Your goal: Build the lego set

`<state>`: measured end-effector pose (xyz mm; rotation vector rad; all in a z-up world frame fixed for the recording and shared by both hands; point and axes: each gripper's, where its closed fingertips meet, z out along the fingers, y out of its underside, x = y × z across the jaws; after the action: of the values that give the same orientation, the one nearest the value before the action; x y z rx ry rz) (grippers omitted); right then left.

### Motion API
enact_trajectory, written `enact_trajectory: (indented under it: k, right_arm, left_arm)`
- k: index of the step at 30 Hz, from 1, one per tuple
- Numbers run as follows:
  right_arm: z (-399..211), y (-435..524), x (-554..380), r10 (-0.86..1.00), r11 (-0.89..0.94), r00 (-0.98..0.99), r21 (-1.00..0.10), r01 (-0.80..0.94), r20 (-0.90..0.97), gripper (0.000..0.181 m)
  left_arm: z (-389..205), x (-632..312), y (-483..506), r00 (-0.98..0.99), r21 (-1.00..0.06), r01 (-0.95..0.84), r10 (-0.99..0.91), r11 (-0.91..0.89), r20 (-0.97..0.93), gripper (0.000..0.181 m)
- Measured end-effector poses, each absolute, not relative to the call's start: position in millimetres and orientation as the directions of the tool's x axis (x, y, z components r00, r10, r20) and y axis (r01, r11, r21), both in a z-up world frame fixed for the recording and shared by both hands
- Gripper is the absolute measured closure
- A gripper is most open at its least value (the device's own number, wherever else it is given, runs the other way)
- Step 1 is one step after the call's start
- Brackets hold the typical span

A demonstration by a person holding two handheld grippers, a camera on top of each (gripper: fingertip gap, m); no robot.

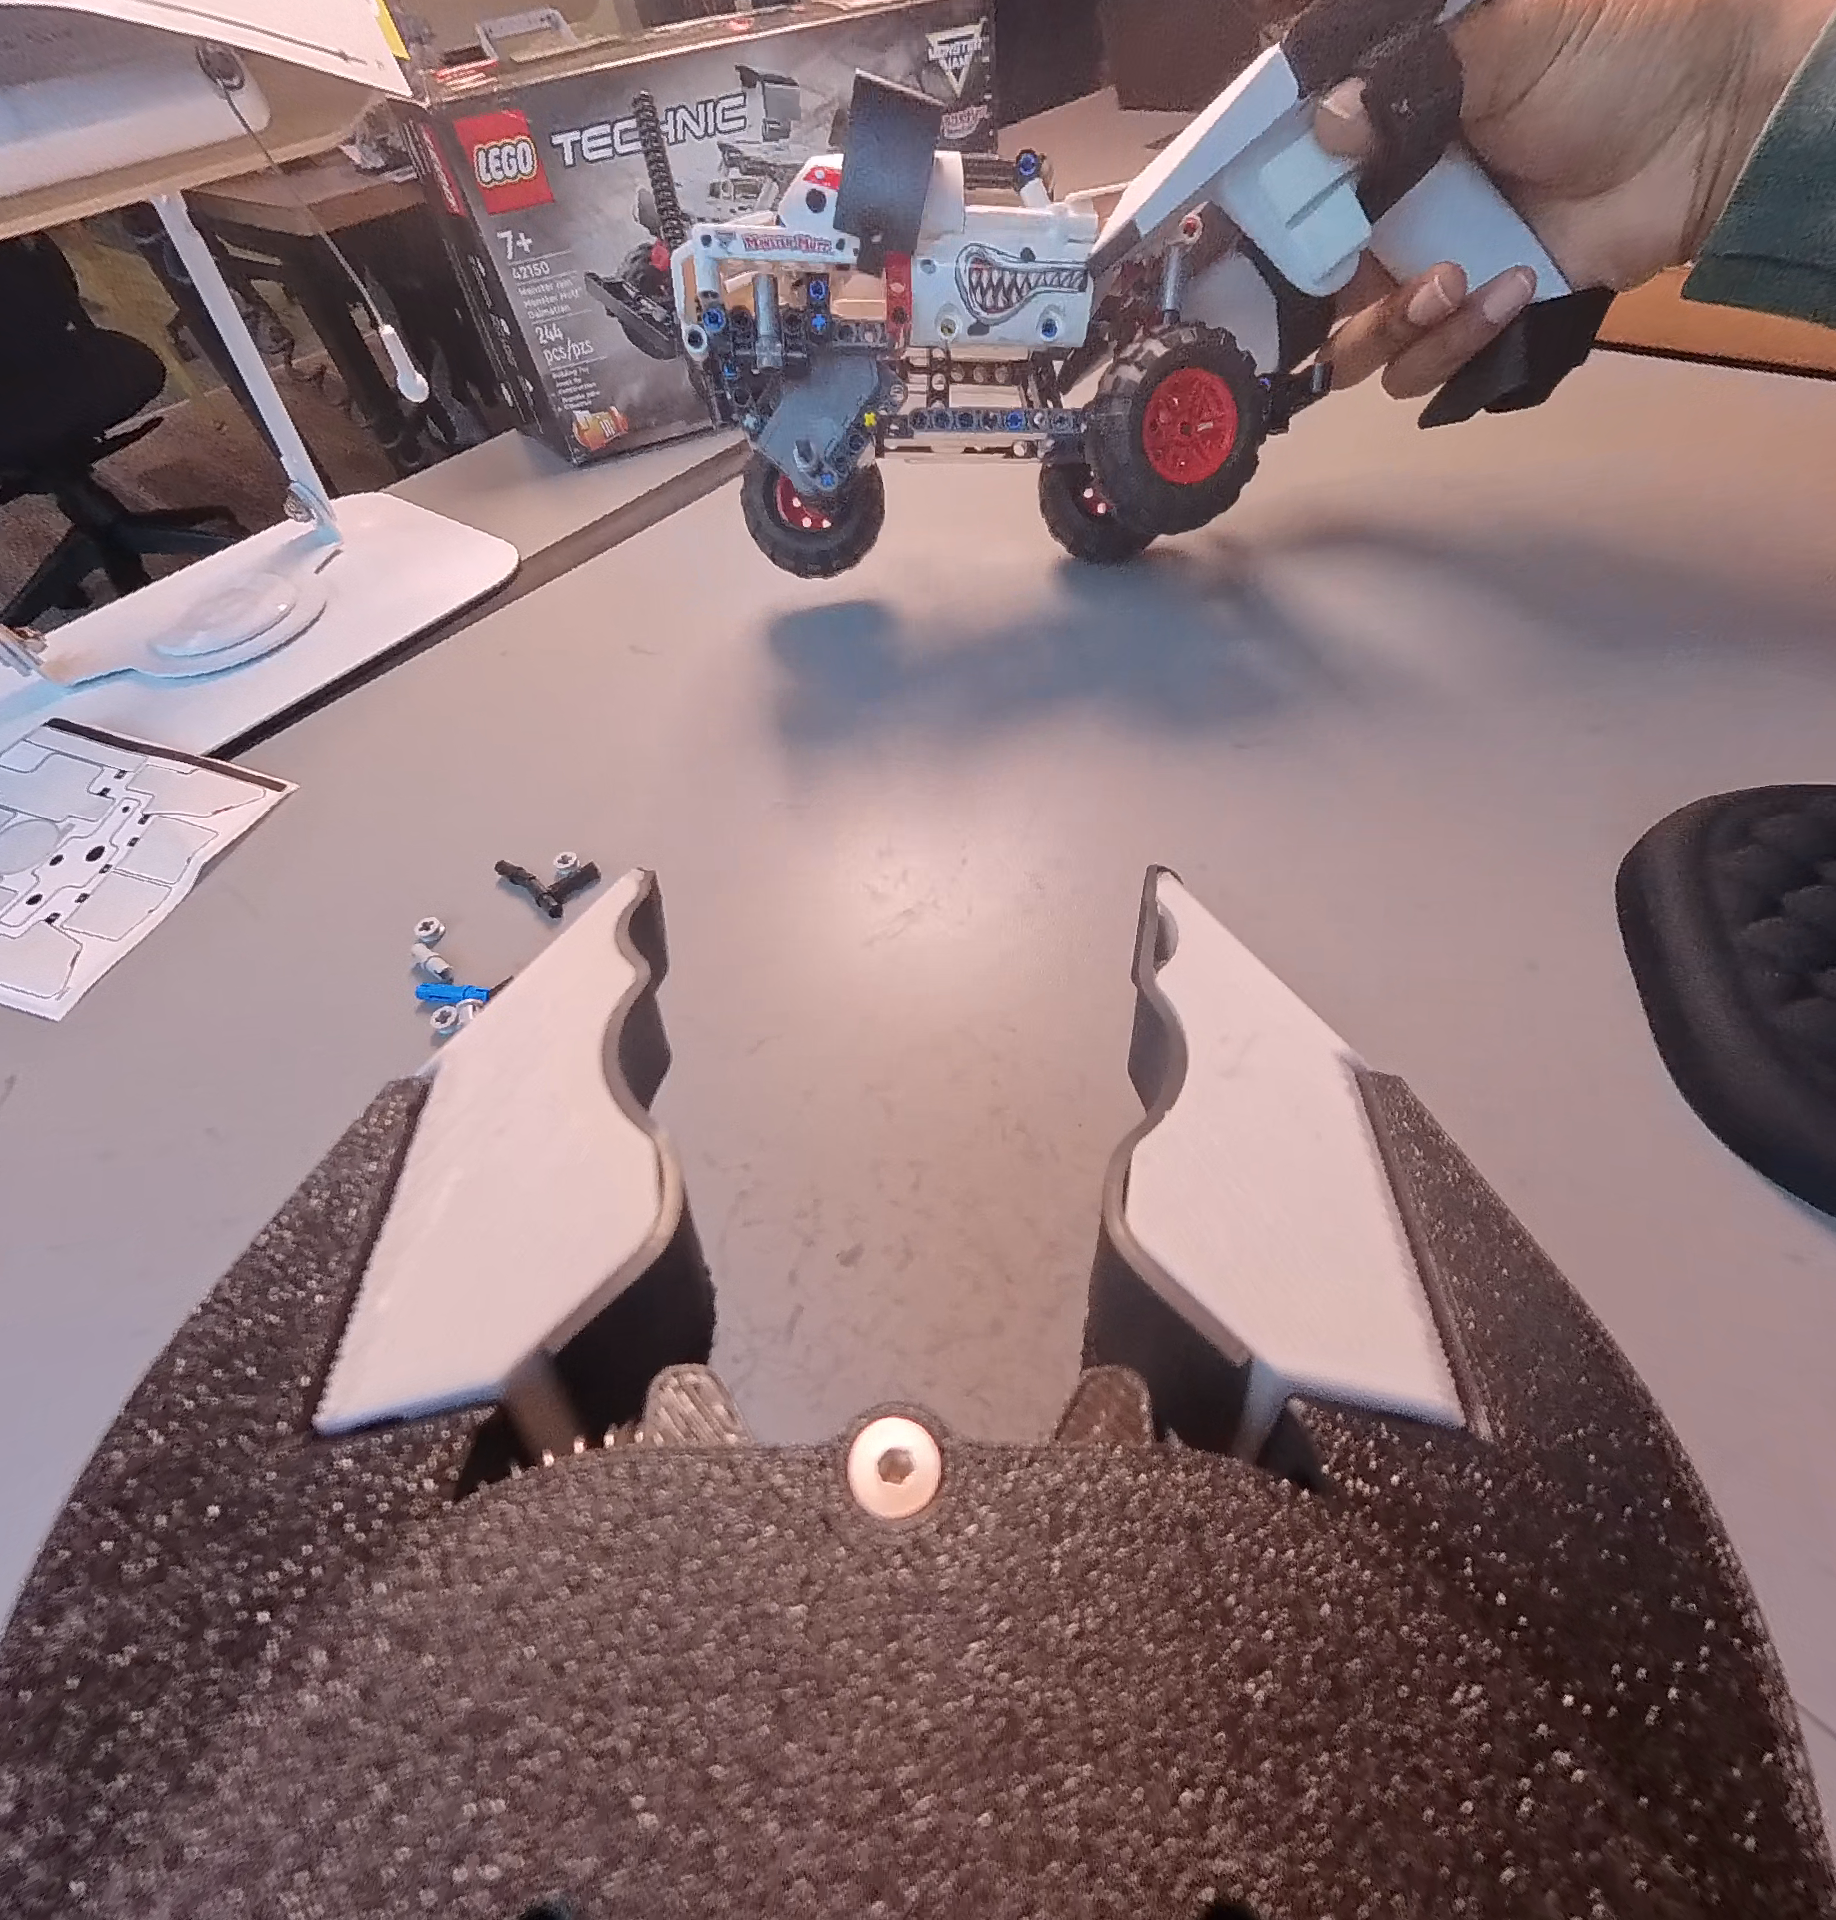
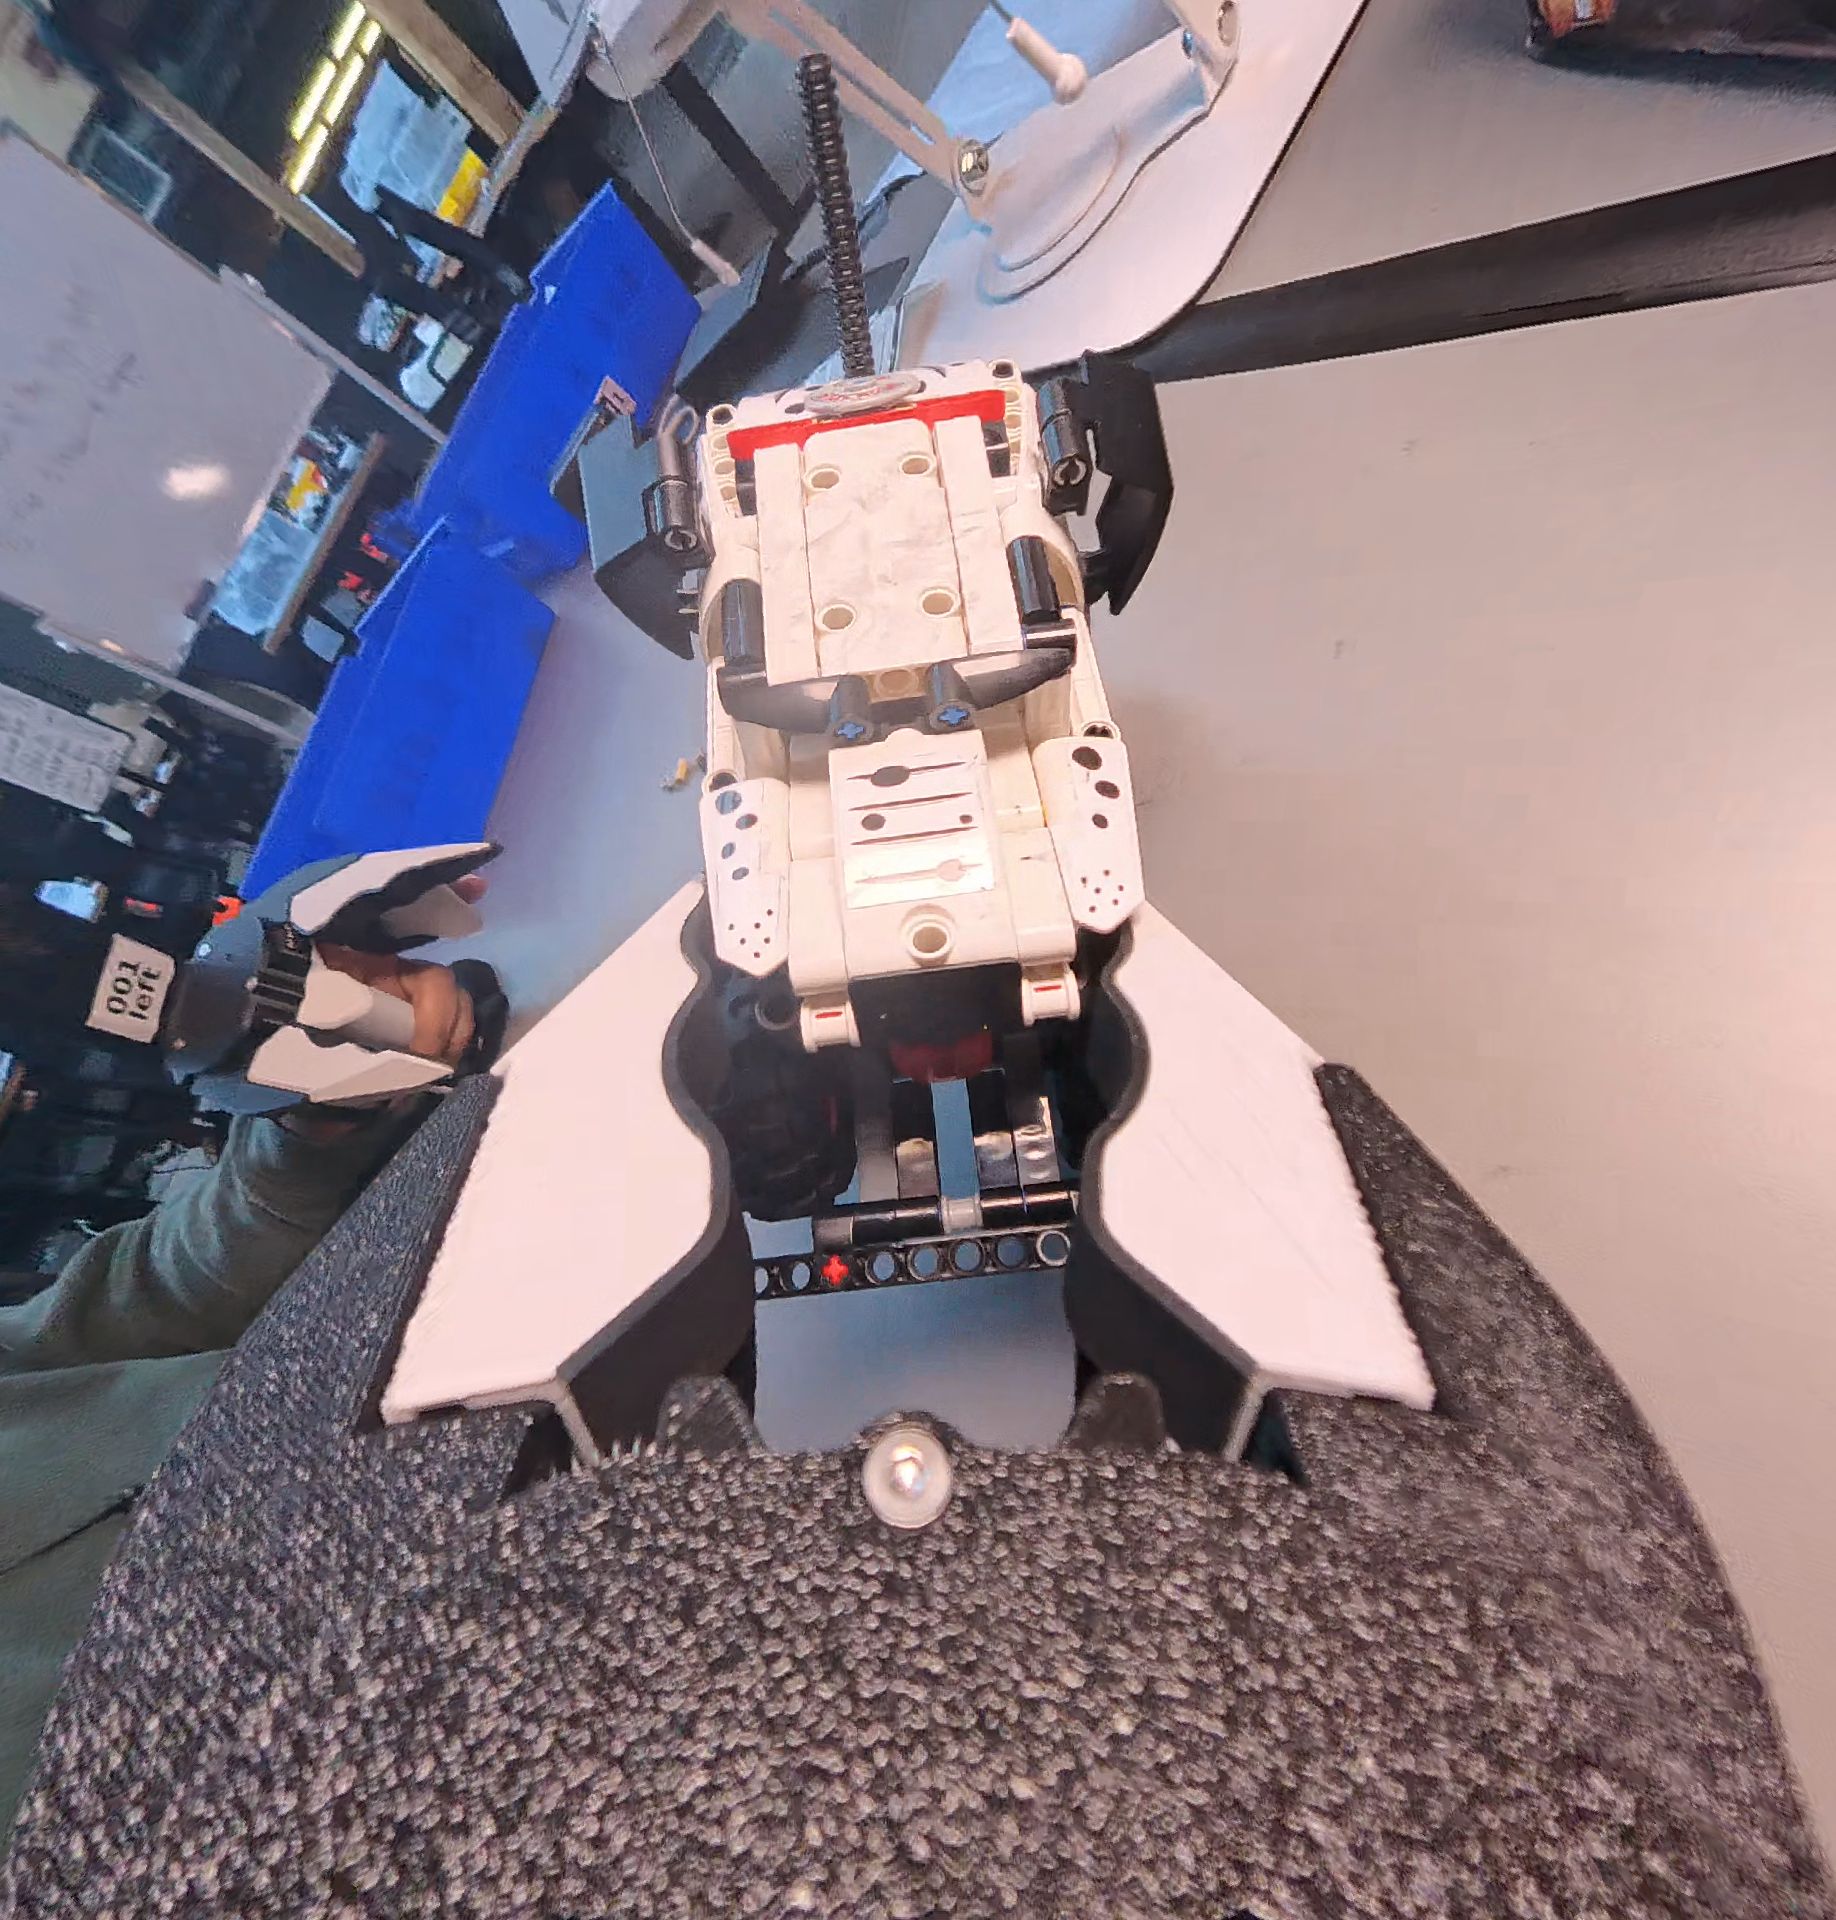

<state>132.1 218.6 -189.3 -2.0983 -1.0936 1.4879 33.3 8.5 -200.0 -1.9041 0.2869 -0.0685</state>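
A white lego monster truck [image 1: 924,343] with red-hubbed black wheels hangs in the air above the grey table [image 1: 893,727], tilted. My right gripper [image 2: 909,914] is shut on the truck [image 2: 893,623] at one end, its fingers on either side of the body; in the left wrist view that gripper [image 1: 1309,197] comes in from the upper right in a hand. My left gripper [image 1: 898,883] is open and empty, low over the table in front of the truck. It also shows in the right wrist view [image 2: 353,966]. Several small loose lego pins [image 1: 457,966] lie by its left finger.
The lego box [image 1: 623,260] stands behind the truck. A white lamp base [image 1: 270,592] and a sticker sheet [image 1: 72,862] lie at the left. A black padded mat [image 1: 1766,987] lies at the right. Blue bins [image 2: 498,520] stand beyond the table.
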Motion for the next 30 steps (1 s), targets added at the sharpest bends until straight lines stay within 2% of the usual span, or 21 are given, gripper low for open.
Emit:
enact_trajectory:
  k: [24,30]
  right_arm:
    - [-189.5,217.5,126.3,0.784,-0.611,0.164,-0.697,0.375,-0.598,0.113]
    - [-190.8,210.5,125.1,0.835,-0.544,0.178,-0.734,0.407,-0.52,0.113]
  left_arm:
    - [-201.3,32.7,7.9,0.969,-0.931,-0.166,-0.229,-0.325,-0.093,0.093]
    - [-202.2,32.4,8.1,0.97,-0.929,-0.165,-0.227,-0.33,-0.092,0.093]
